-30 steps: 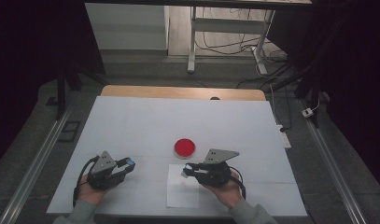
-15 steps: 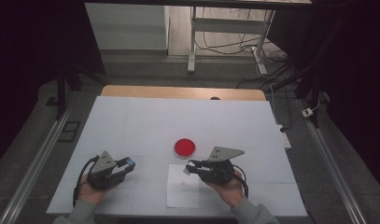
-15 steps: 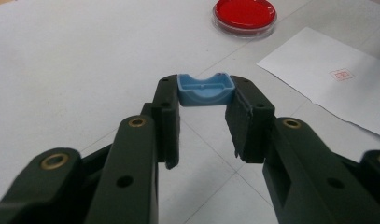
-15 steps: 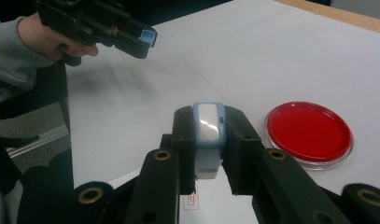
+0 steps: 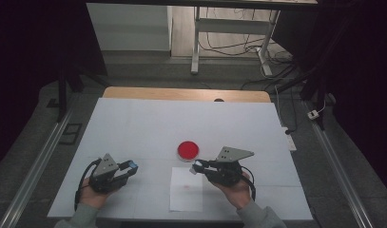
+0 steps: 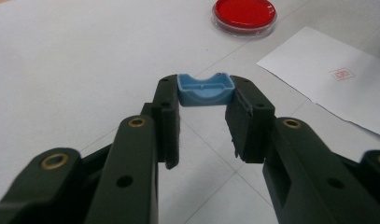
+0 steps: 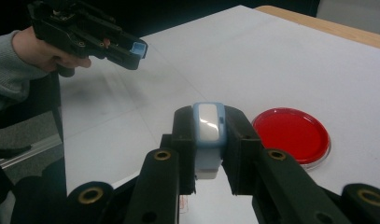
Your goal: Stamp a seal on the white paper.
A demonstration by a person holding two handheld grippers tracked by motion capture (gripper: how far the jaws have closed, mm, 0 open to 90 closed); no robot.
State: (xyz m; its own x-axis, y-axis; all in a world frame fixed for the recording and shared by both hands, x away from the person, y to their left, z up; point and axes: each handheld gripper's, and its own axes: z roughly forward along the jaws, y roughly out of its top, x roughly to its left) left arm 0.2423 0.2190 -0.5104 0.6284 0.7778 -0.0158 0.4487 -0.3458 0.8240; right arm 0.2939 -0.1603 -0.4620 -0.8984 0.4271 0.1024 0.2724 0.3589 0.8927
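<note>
My left gripper (image 5: 130, 167) hovers at the table's front left, shut on a small blue cap (image 6: 205, 89) pinched between its fingertips. My right gripper (image 5: 197, 167) is held at the far edge of a white sheet of paper (image 5: 186, 197). It is shut on a small white and pale-blue stamp body (image 7: 208, 135) standing upright between the jaws. A round red dish (image 5: 187, 150) lies on the table just beyond the right gripper. The paper carries a small red stamped mark (image 6: 341, 73). In the right gripper view the left gripper (image 7: 138, 49) with its blue cap shows at top left.
The white table top (image 5: 134, 123) spreads wide behind and to both sides of the dish. A wooden strip (image 5: 181, 93) runs along its far edge. Metal rails (image 5: 34, 166) flank the table on the floor, and cables (image 5: 295, 123) lie at the far right.
My right gripper with the stamp has shifted slightly right and away from the person, toward the red dish. The left gripper has stayed where it was.
</note>
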